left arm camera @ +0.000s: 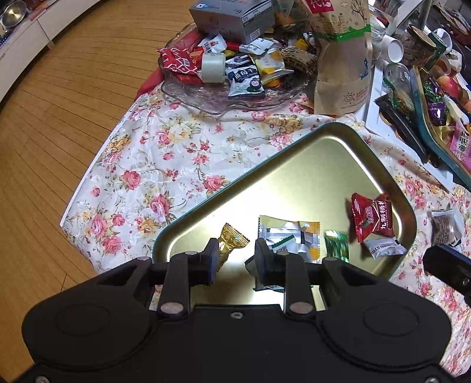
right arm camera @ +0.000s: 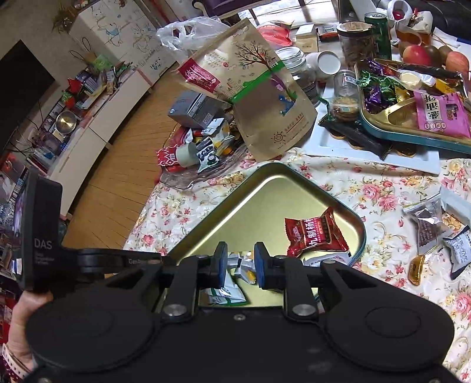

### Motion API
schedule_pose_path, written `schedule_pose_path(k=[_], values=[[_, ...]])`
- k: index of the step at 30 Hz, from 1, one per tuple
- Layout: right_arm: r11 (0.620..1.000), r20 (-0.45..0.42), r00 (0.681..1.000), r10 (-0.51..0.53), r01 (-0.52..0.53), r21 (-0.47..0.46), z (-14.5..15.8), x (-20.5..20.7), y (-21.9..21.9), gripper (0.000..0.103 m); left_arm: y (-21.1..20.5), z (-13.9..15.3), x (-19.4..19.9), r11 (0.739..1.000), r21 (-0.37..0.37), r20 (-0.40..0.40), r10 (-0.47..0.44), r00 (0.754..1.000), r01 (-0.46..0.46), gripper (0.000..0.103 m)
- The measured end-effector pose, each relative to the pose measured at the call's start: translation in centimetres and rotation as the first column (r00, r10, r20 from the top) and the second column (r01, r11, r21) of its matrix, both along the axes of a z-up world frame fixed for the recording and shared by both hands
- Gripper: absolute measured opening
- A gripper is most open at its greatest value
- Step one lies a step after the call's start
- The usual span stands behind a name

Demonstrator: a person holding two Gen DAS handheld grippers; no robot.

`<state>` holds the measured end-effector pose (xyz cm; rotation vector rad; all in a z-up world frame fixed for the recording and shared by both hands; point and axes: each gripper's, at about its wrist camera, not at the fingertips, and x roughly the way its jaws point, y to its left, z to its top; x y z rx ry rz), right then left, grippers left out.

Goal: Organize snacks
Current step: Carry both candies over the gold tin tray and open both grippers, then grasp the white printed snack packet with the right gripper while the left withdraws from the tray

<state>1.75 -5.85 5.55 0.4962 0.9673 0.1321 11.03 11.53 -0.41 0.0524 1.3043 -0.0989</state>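
A gold metal tray with a teal rim lies on the floral cloth. In it are a red packet, a white packet, a green candy, a silver and orange packet and a gold-wrapped candy. My left gripper hangs open over the tray's near corner. The gold candy lies beside its left finger, unpressed. My right gripper is over the same tray, its blue pads a narrow gap apart with a silver-wrapped snack filling that gap. The red packet lies ahead of it to the right.
A glass dish heaped with snacks, a grey box and a kraft bag stand behind the tray. A second teal tray of candies sits far right. Loose packets lie on the cloth. The wood floor lies beyond the table's left edge.
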Motion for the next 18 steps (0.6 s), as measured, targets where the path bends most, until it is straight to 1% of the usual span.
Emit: schedule_pose_path(k=[4,6,10,12,18], values=[[1.0,-0.009,1.0,-0.022,0.022,-0.013,-0.1,0.1,-0.5,0.024,-0.7,-0.1,-0.2,1.0,0.018,0.007,-0.016,1.0,0.016,0.036],[0.999,-0.02,0.999,-0.038,0.038,-0.016,-0.3,0.1,-0.8,0.026,-1.2,0.0,-0.4,0.999,0.018,0.009,-0.026,1.0,0.026,0.036],[0.996,-0.048,0.996,-0.074,0.071,-0.048,-0.6,0.0,-1.7,0.028,-2.7,0.3,-0.8,0.998,0.02,0.021,-0.059,0.998,0.059,0.037],[0.994,-0.054,0.994,-0.096,0.092,-0.065,-0.8,-0.2,-2.3,0.032,-3.8,0.5,-1.1,0.996,0.024,0.028,-0.084,0.996,0.083,0.037],[0.975,-0.076,0.976,-0.203,0.195,-0.103,-1.2,-1.1,-5.4,0.036,-8.0,0.7,-2.4,0.983,0.034,0.041,-0.183,0.982,0.182,0.037]])
